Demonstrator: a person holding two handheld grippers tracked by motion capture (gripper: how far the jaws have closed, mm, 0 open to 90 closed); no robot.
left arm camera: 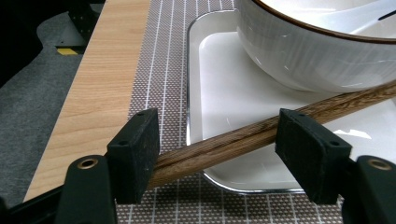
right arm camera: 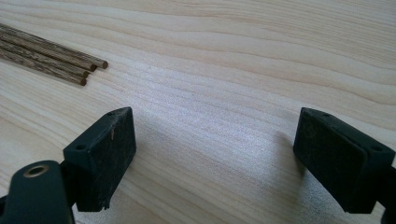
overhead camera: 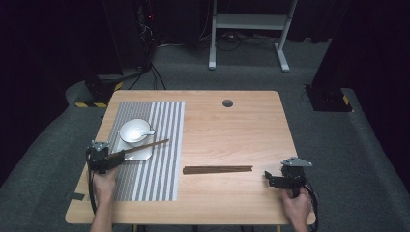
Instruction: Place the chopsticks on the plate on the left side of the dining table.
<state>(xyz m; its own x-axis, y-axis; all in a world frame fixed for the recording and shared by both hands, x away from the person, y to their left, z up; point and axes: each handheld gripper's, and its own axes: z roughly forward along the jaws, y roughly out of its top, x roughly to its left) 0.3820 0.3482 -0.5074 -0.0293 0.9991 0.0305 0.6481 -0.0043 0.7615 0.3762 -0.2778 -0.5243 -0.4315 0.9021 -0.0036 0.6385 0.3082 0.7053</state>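
Note:
A white bowl (overhead camera: 134, 130) (left arm camera: 308, 60) stands on a small white tray (overhead camera: 143, 155) (left arm camera: 224, 79) on a striped placemat (overhead camera: 164, 145) (left arm camera: 163, 56) at the table's left. One dark wooden chopstick (overhead camera: 147, 146) (left arm camera: 210, 148) leans across the tray's rim in front of the bowl. My left gripper (overhead camera: 118, 155) (left arm camera: 219, 135) is open, and the chopstick runs lengthwise from one pad to the other without being squeezed. Several more chopsticks (overhead camera: 217, 169) (right arm camera: 46, 58) lie together mid-table. My right gripper (overhead camera: 269, 178) (right arm camera: 215, 140) stands open over bare wood to their right, nothing between its jaws.
The wooden table (overhead camera: 232, 125) has a dark round cable hole (overhead camera: 227, 103) near its far edge. A white metal frame (overhead camera: 251, 21) stands on the grey carpet beyond the table. Dark equipment and cables sit at the back left.

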